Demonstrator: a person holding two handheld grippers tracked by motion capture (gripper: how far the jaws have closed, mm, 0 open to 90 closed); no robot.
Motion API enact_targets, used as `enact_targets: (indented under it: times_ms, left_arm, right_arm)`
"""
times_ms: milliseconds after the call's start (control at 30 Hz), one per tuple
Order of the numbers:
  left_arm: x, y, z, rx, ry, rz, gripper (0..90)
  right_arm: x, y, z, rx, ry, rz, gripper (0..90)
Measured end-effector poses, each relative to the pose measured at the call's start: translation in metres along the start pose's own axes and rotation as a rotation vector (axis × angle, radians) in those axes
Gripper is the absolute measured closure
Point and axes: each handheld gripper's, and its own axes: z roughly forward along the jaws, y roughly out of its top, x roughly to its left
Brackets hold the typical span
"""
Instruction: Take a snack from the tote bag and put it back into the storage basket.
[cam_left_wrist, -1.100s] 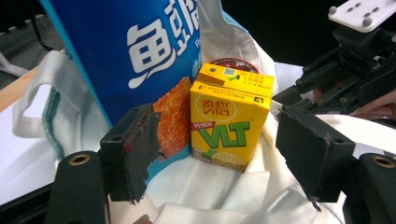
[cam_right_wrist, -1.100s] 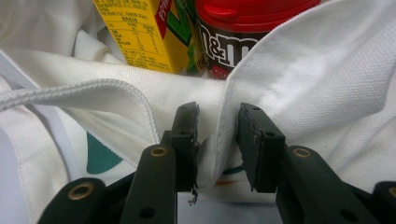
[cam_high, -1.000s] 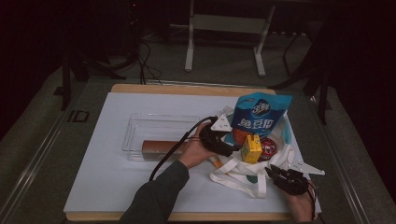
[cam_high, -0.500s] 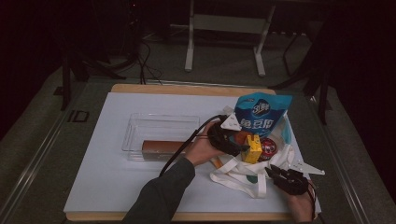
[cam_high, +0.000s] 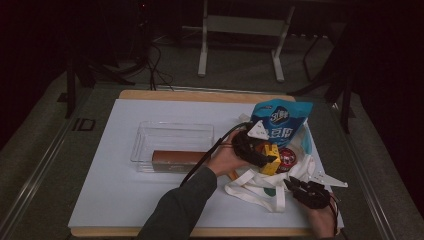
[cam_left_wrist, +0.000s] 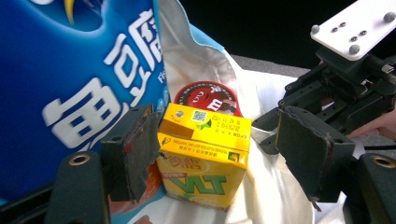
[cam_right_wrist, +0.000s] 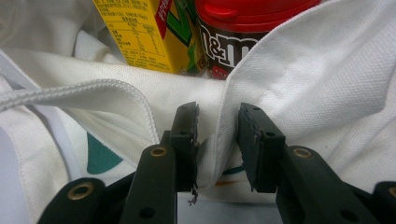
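**Item: yellow drink carton, unpacking of a white tote bag**

**Progress (judged).** The unpacking looks partly done. One long brown box already lies at the clear tray, well to the left of the tote bag. Three things remain at the bag: the carton, a red-lidded candy tub and a large blue snack bag. The carton is not yet gripped or lifted, so it is the piece in hand, with the tub and snack bag to follow.

**Location.** The carton stands upright in the mouth of the tote bag, on its white cloth. The candy tub is just behind it and touching or nearly so. The blue snack bag leans at the bag's far side, beside both.

**Appearance.** Small rectangular pack, bright yellow, with green and red lettering on the front. The flat folded top carries a printed label with a small code square. The edges are crisp with no dents, and it likely handles as rigid and light.

**Left gripper.** Its jaws stand apart, one on either side of the carton. One pad is close against the carton's edge and the other is well off it, so nothing is clamped.

**Right gripper.** It sits at the near edge of the tote bag, with its jaws drawn in on a fold of the bag's hem to hold the cloth down.
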Motion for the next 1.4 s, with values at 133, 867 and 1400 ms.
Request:
enact_targets:
  times_ms: [133,867,1400]
  left_arm:
    - [0.002,-0.002,0.007,0.025,-0.002,-0.006,28.9]
    - [0.015,-0.016,0.034,0.120,-0.043,-0.021,20.8]
    - [0.015,-0.021,0.052,0.131,-0.079,-0.013,21.4]
  right_arm:
    - [0.000,0.000,0.000,0.000,0.000,0.001,68.0]
    - [0.000,0.000,0.000,0.004,0.003,0.002,67.3]
    - [0.000,0.000,0.000,0.003,0.008,0.004,67.0]
